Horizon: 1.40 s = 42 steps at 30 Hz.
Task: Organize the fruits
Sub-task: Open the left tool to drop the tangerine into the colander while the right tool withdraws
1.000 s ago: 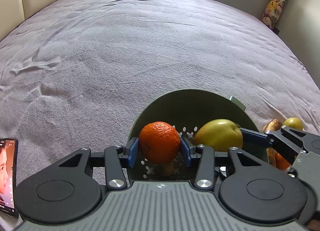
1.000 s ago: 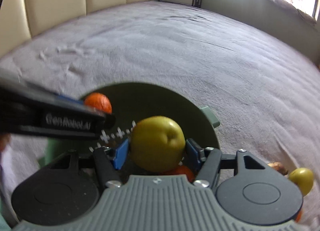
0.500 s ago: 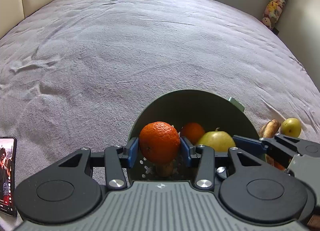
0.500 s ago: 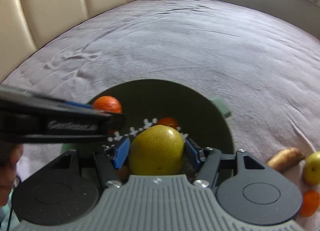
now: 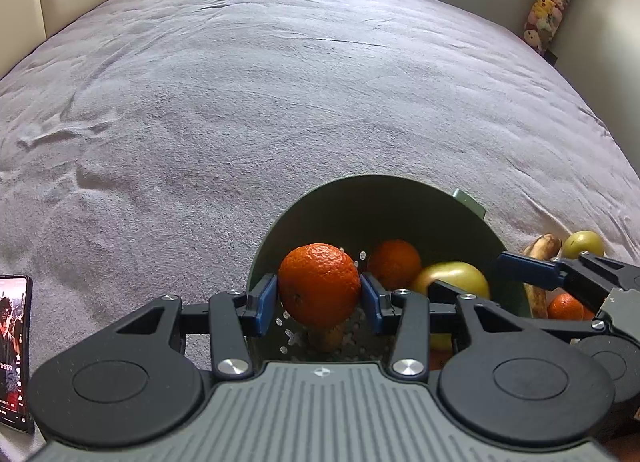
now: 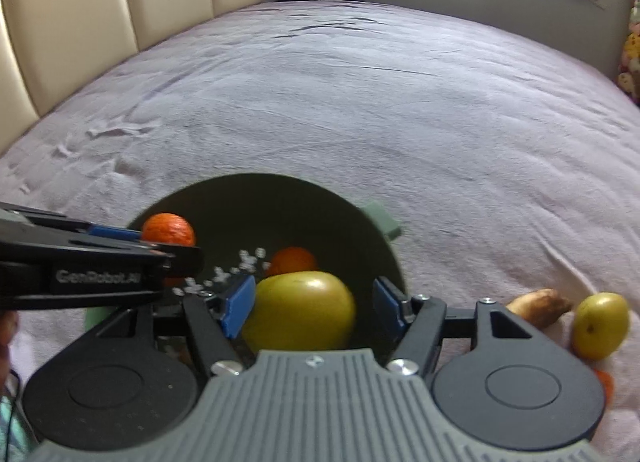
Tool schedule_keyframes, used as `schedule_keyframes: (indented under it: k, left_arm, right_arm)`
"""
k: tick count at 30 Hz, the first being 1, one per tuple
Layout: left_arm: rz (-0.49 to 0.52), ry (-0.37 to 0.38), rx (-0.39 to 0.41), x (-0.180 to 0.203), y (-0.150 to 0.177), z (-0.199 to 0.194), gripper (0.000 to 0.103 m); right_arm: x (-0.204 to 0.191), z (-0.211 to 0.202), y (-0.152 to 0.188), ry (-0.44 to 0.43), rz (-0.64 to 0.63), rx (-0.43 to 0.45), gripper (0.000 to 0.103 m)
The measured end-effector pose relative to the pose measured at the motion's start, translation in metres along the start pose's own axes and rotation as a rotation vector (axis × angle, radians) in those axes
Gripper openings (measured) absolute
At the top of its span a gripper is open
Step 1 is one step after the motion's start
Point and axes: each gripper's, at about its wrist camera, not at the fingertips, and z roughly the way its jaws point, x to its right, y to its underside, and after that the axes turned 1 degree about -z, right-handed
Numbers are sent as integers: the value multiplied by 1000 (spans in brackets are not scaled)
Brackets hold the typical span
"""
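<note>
A dark green colander bowl (image 5: 400,197) stands on the bed; it also shows in the right wrist view (image 6: 280,197). My left gripper (image 5: 319,298) is shut on an orange mandarin (image 5: 319,284) and holds it over the bowl's near left side. My right gripper (image 6: 316,306) is open, its pads apart from the yellow-green apple (image 6: 300,314) that lies in the bowl between them. A second mandarin (image 5: 394,264) rests in the bowl behind the apple (image 5: 456,278).
Right of the bowl on the bedcover lie a brown banana (image 6: 540,304), a small yellow-green fruit (image 6: 598,324) and another mandarin (image 5: 564,306). A phone (image 5: 14,350) lies at the near left. A padded headboard (image 6: 100,21) runs along the left.
My right gripper lowered the apple into the bowl and opened off it. My left gripper stayed over the bowl with the mandarin held.
</note>
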Motion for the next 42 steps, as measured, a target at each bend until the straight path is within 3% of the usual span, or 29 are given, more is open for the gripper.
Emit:
schedule_keyframes:
  k: [10, 21, 25, 33, 42]
  left_arm:
    - [25, 18, -15, 5, 0, -2, 50]
    - [-22, 131, -151, 5, 6, 5, 50]
    - [-40, 173, -163, 7, 10, 11, 50]
    - [54, 93, -114, 22, 11, 13, 50]
    - [131, 70, -153, 36, 18, 21, 50]
  right_arm:
    - [7, -12, 5, -4, -4, -2, 62]
    - [23, -40, 16, 55, 18, 30, 62]
    - [23, -43, 19, 69, 21, 34, 62]
    - [29, -46, 21, 82, 33, 42, 62]
    - [32, -43, 22, 81, 50, 34, 62]
